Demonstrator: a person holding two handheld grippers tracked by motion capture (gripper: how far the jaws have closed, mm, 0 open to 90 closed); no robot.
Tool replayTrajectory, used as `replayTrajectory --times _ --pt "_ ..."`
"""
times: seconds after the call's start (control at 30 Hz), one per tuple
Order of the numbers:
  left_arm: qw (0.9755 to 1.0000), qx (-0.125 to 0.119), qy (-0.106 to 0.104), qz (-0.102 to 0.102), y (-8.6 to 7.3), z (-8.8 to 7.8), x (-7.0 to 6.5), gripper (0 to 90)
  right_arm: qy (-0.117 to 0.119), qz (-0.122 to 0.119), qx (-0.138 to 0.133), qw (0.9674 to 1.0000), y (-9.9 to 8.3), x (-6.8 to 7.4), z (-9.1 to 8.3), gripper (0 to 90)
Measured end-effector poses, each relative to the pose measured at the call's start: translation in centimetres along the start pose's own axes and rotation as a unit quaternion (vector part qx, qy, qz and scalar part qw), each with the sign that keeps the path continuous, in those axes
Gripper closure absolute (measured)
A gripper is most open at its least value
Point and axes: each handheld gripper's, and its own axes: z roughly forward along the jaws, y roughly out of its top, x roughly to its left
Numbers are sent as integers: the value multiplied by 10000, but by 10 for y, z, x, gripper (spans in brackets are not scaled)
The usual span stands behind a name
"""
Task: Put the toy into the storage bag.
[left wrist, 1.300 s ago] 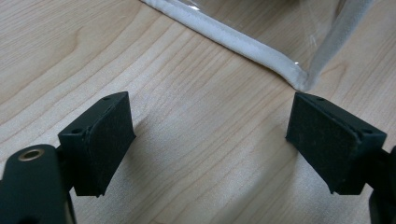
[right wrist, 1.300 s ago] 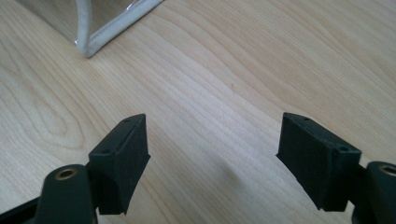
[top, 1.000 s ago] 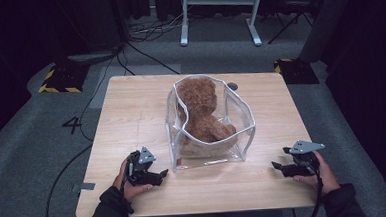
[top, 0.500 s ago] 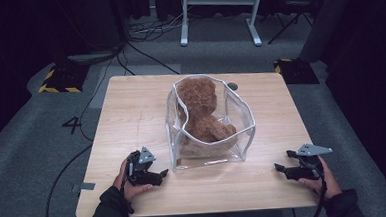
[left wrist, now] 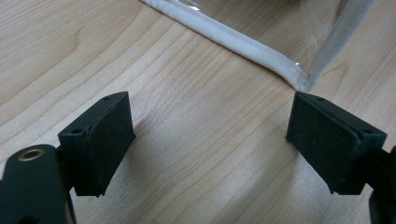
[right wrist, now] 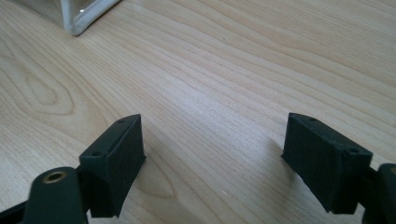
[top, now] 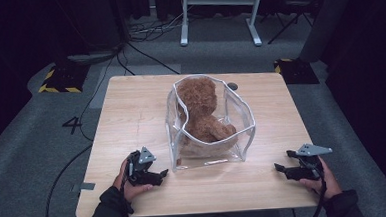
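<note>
We hold both grippers wide and empty near the desk's near edge — our left gripper (top: 157,176) just beside the near-left corner of the clear zip bag (top: 211,155) holding the brown teddy bear (top: 204,115) at mid-desk, our right gripper (top: 283,170) farther off toward the right edge — so the left is nearer.

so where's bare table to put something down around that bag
Bare wood lies left of the clear bag, up to the table edge, and right of it. The front strip between the left gripper and right gripper is free too. The middle is crowded: the bag with the teddy bear fills it.
</note>
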Motion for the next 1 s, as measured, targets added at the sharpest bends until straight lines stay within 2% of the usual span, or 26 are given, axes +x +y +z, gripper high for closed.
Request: replayTrajectory --times 1.0 --pt "10000 18 17 17 1 0 1 148 -31 33 18 10000 0 0 0 179"
